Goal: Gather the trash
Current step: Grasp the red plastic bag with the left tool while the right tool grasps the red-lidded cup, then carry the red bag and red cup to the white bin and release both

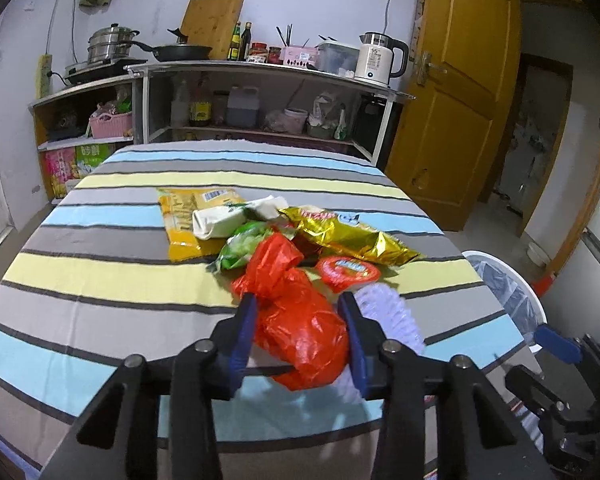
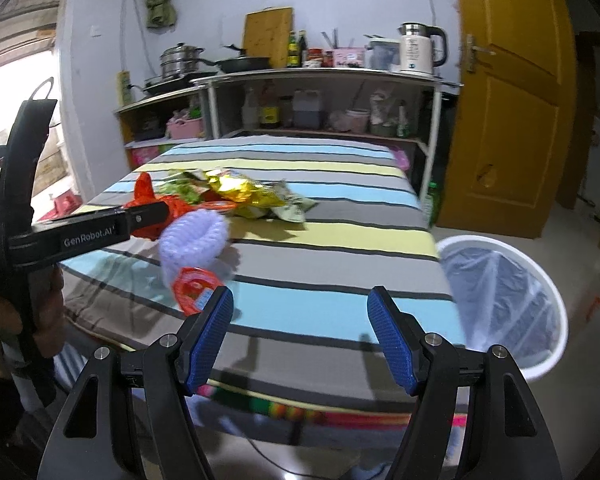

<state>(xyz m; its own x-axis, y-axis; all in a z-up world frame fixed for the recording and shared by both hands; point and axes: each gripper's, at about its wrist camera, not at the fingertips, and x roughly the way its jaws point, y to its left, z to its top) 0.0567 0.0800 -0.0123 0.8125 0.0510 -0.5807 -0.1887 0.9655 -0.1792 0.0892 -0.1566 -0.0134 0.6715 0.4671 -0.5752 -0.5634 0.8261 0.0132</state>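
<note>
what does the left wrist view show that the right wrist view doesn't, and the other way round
Only the left wrist view: the yellow noodle packet and the white wrapper lying on it, and the left tool's pads on either side of the red plastic bag.
Only the right wrist view: the right tool open and empty, and a hand gripping the left tool's handle.
Both: the striped cloth, gold wrapper, lilac knitted piece, lined bin.
</note>
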